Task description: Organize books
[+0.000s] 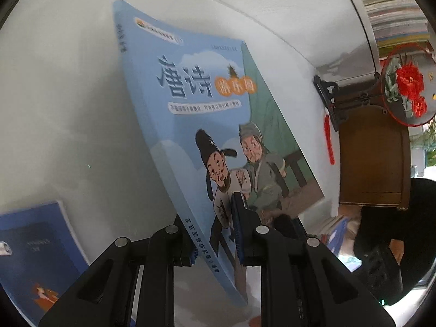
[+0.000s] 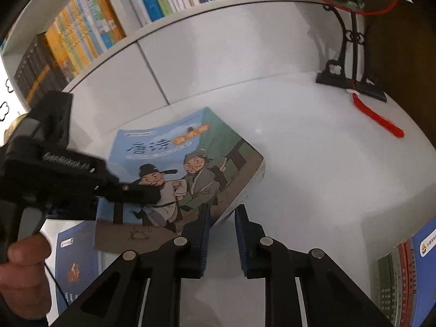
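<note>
Book: a light blue paperback book [image 1: 190,125] with two cartoon men in old robes on the cover and large dark Chinese characters; it is lifted at a tilt above the white glossy shelf surface [image 2: 313,163], its far corner low.
Left gripper [image 1: 212,234]: black, with blue pads, jaws clamped on the lower edge of the paperback, near the spine (a hand [image 2: 24,269] is on its handle).
Right gripper [image 2: 222,234]: jaws close together with a narrow gap; nothing is between them, and the book's near edge is just beside the left pad.
Open room: bare white surface to the right of the book, as far as the black stand of a round embroidered fan [image 2: 351,79] with its red tassel [image 2: 378,120].
Edges: a row of upright books [image 2: 90,30] on the shelf above; a dark blue book [image 2: 76,261] lies flat under the lifted one.
</note>
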A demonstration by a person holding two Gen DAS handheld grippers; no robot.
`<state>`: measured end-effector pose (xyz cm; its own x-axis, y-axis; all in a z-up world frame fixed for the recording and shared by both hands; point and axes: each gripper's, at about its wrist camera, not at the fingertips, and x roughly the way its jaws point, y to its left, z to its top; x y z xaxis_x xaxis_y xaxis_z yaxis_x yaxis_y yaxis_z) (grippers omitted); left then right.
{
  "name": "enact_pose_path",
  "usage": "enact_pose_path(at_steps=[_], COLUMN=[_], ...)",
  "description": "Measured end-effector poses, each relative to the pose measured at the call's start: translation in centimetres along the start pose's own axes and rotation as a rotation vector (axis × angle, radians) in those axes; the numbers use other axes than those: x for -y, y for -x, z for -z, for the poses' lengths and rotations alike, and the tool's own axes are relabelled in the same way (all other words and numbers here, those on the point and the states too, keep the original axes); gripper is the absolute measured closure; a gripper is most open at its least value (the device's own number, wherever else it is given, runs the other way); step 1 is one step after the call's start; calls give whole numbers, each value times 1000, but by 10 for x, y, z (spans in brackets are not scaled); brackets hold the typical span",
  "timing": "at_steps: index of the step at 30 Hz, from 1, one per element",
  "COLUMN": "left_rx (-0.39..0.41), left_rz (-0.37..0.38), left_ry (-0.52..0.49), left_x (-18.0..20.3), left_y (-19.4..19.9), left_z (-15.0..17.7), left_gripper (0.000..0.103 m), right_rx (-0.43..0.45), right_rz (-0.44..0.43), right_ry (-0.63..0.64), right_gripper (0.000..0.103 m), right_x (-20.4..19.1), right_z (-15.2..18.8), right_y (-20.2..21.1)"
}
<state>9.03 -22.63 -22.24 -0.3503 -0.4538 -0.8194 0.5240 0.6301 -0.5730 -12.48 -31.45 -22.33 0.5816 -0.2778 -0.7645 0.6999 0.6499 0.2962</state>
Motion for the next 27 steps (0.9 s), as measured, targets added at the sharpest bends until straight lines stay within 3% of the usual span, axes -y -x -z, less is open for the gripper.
enact_pose_path(at_steps=[4,12,15,17,20,23,27], left_rx=[-22,92,121,150,148,96,94], left_rz=[22,-104,-129,-131,-160,-108,-85], left_ry=[20,-180,-226,-267,-357,-304,-234], left_x=[-7,25,29,35,53,41,23], left_y=[-8,8,17,21,20,15,19], left_z=[0,10,13,16,25,21,16], left_gripper=[86,85,84,84,83,83,83], right_rx=[-35,117,116,132,167,74,-98], right_rz=[-33,213,193,166,131,121,-6], right_ry=[-61,318,313,350,454,433,189], right_gripper=[85,86,86,103,103,103,100], right_x=[14,-36,-31,-35,-61,-55,3], right_z=[-4,2,0,0,5,8,9], right_y=[-16,-1,1,8,22,17,20])
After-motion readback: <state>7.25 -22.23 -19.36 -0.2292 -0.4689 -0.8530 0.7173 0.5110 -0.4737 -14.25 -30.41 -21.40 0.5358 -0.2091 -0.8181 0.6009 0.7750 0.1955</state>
